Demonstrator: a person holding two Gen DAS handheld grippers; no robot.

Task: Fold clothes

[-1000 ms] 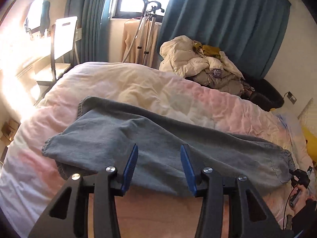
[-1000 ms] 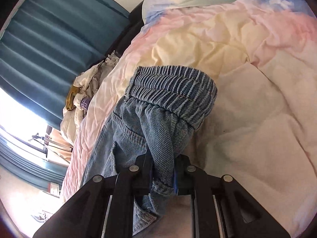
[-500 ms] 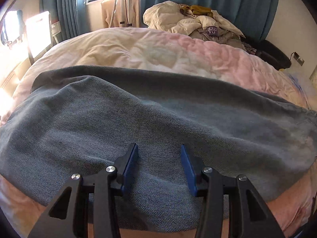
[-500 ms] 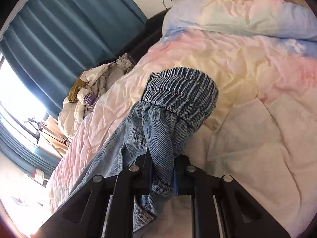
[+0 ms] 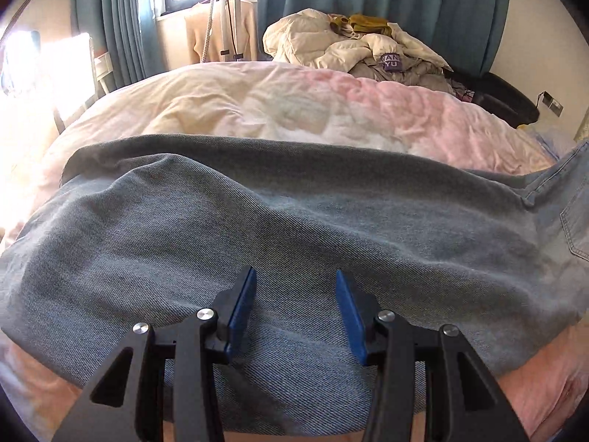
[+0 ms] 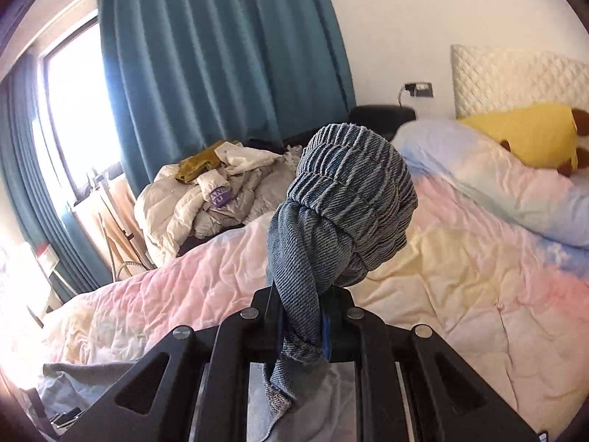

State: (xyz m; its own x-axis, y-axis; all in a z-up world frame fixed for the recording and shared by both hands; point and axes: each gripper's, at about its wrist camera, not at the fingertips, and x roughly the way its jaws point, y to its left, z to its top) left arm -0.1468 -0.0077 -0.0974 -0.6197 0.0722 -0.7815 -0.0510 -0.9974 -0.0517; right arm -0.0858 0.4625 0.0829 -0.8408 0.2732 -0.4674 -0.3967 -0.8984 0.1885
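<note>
A pair of blue-grey jeans point(image 5: 279, 228) lies spread across the near side of the bed, legs running left to right. My left gripper point(image 5: 292, 296) hovers low over the denim, open, with its blue pads apart and nothing between them. In the right wrist view the jeans' elastic waistband point(image 6: 353, 199) is lifted off the bed and bunched above the fingers. My right gripper point(image 6: 302, 326) is shut on that waist end of the jeans; a loose edge hangs below the fingers.
A pink, yellow and white quilt point(image 5: 294, 107) covers the bed. A heap of pale jackets point(image 5: 353, 48) sits beyond the far edge by teal curtains point(image 6: 221, 59). A yellow plush toy point(image 6: 530, 136) and a pillow point(image 6: 489, 184) lie at the headboard end.
My left gripper dropped close over the jeans and stays open. My right gripper raised the waistband off the quilt and tilted up toward the curtains and headboard.
</note>
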